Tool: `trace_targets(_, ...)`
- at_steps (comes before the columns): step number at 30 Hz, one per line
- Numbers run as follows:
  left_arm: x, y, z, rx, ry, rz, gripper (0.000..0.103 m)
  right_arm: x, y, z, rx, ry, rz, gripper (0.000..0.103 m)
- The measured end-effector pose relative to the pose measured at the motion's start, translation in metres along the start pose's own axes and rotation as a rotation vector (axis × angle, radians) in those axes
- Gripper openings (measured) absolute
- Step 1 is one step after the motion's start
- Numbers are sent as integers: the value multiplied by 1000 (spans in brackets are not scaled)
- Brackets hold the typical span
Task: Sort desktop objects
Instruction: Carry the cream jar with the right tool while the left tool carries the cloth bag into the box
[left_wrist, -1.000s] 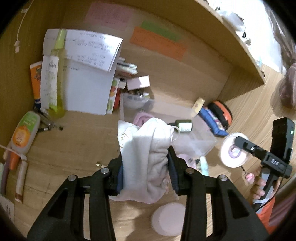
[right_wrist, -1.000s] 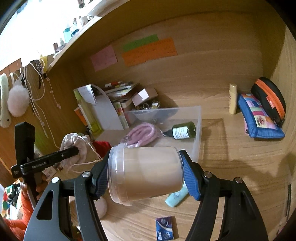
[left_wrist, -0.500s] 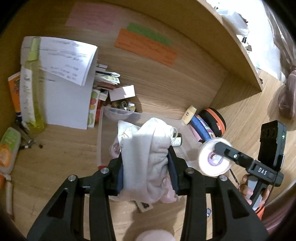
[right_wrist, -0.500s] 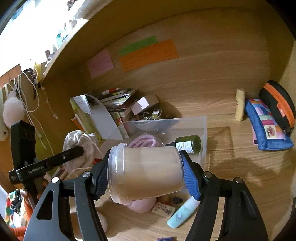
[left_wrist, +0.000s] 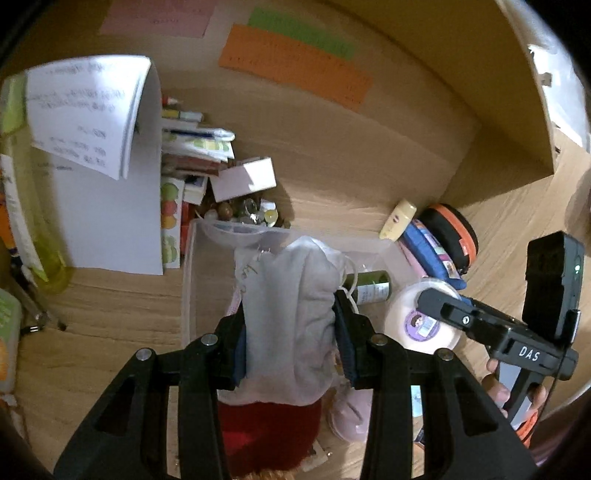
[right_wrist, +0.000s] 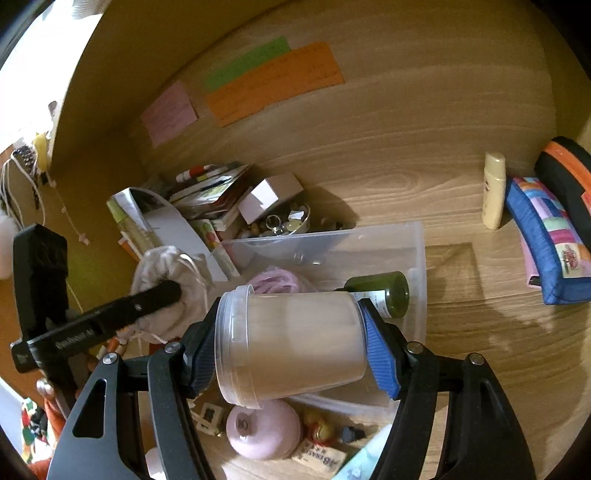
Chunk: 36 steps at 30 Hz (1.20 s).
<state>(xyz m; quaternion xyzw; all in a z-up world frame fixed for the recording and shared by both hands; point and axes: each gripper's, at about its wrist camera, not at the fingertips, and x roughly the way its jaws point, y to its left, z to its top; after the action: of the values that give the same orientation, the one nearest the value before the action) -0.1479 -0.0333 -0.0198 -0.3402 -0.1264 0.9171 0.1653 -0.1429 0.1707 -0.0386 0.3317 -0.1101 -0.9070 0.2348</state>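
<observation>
The left gripper (left_wrist: 290, 332) is clenching a soft grey drawstring pouch (left_wrist: 288, 314) at frame centre, hiding much of the clear bin (left_wrist: 186, 280), while the right gripper (right_wrist: 290, 350) is gripping a beige-filled translucent jar (right_wrist: 290, 347)

My left gripper (left_wrist: 290, 332) is black, silver-screwed, with blue pads. The right gripper (right_wrist: 291, 345) matches; at five o'clock, its handle reads "DAS", possibly.
</observation>
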Motion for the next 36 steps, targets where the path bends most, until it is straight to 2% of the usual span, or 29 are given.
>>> trace_targets(8,26,6,-2,-4,56,-4,40,26,5,1,-34,38,-72,65)
trace_targets(17,25,7,-2,-5,65,-22,42,43,7,-6,-74,81,-139,65)
trace_targets(23,23,7,-2,-6,55,-22,54,46,12,-9,-110,91,-167,66)
trace_targets(26,21,5,-1,1,51,-11,62,42,13,-9,-114,75,-149,67)
trace_targets(32,13,3,1,5,46,2,65,38,24,-11,-170,60,-171,67)
trace_targets(36,0,3,4,-1,17,1,72,31,27,-11,-174,47,-168,69)
